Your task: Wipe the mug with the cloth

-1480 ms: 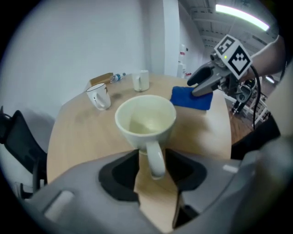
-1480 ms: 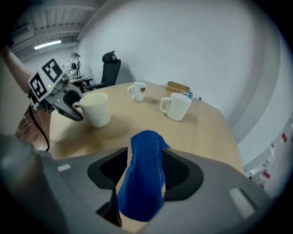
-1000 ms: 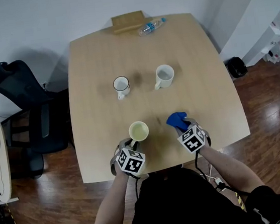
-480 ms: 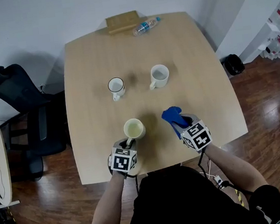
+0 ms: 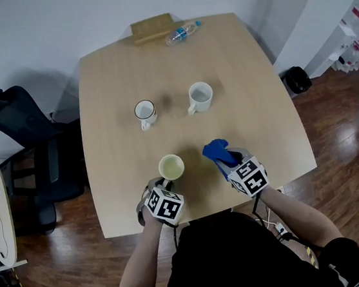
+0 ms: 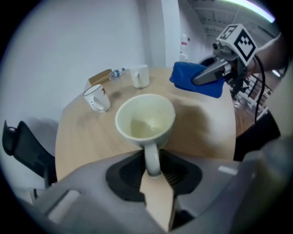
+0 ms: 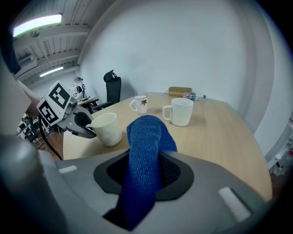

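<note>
A pale yellow-green mug (image 5: 171, 167) stands near the table's front edge, its handle pointing toward me. My left gripper (image 5: 169, 186) is shut on that handle (image 6: 153, 160). Its jaws have just been opening a little, and the handle is still between them. To the mug's right, my right gripper (image 5: 231, 161) is shut on a blue cloth (image 5: 216, 149), which bunches out past the fingertips just above the table. The right gripper view shows the cloth (image 7: 145, 137) standing up between the jaws, with the mug (image 7: 106, 128) to its left.
Farther back on the wooden table (image 5: 259, 104) stand a white mug (image 5: 200, 96) and a white mug with a dark rim (image 5: 144, 111). A plastic bottle (image 5: 181, 33) and a wooden block (image 5: 151, 28) lie at the far edge. A black office chair (image 5: 24, 146) stands on the left.
My right gripper has risen slightly and turned, with the cloth still in it. The left gripper and the mug have stayed where they were.
</note>
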Available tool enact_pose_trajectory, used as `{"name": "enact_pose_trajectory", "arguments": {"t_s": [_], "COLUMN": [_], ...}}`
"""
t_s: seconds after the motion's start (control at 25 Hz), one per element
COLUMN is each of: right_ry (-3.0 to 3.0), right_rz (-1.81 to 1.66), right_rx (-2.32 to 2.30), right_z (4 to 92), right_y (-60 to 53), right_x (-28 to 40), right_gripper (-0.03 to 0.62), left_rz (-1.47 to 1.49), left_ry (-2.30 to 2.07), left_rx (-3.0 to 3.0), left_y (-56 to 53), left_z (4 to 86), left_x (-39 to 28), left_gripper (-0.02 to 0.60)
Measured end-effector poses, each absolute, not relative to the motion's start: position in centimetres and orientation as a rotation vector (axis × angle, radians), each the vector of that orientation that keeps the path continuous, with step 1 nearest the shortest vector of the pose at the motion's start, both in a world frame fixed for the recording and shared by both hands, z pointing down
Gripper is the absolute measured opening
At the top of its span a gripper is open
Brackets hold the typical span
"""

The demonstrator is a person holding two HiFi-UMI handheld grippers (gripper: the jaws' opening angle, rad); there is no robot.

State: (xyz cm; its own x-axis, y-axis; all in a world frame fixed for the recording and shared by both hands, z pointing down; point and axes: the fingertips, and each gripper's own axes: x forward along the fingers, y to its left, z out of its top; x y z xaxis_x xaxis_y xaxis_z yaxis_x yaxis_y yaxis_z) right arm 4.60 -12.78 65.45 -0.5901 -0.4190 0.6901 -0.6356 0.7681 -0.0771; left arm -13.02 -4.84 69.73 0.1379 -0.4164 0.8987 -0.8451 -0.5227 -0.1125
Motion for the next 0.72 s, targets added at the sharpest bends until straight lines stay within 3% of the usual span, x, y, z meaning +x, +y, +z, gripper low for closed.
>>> {"name": "enact_pose_trajectory", "arguments": {"t_s": [0.12,0.24,0.48,0.72], "right_ry": [-2.301,-2.306,-2.339,-2.616], "right_rz": [0.421,0.43,0.409,0.404], "right_rx": [0.78,0.779,0.782,0.745], "right_z": [65.1,65.0,63.3,54.4], "right_y": [-12.6,-12.4,-12.1,-12.0], "right_x": [4.4,4.2,4.1,2.8], "right_gripper": [0.121,0.121,0.121,0.12], "left_rz": [1.319,1.18,0.977,0.605], "left_ry": [-1.233,-1.277,-1.263,-1.289], "left_rx": [1.997,2.024,2.068,2.114], "left_y": [-5.1,-5.5,-4.5,-5.7], "left_z": [69.1,68.9,67.6,59.6], "left_x": [-12.9,-13.1,-12.2,-10.6], "left_gripper": [0.096,0.041,0.032,0.032]}}
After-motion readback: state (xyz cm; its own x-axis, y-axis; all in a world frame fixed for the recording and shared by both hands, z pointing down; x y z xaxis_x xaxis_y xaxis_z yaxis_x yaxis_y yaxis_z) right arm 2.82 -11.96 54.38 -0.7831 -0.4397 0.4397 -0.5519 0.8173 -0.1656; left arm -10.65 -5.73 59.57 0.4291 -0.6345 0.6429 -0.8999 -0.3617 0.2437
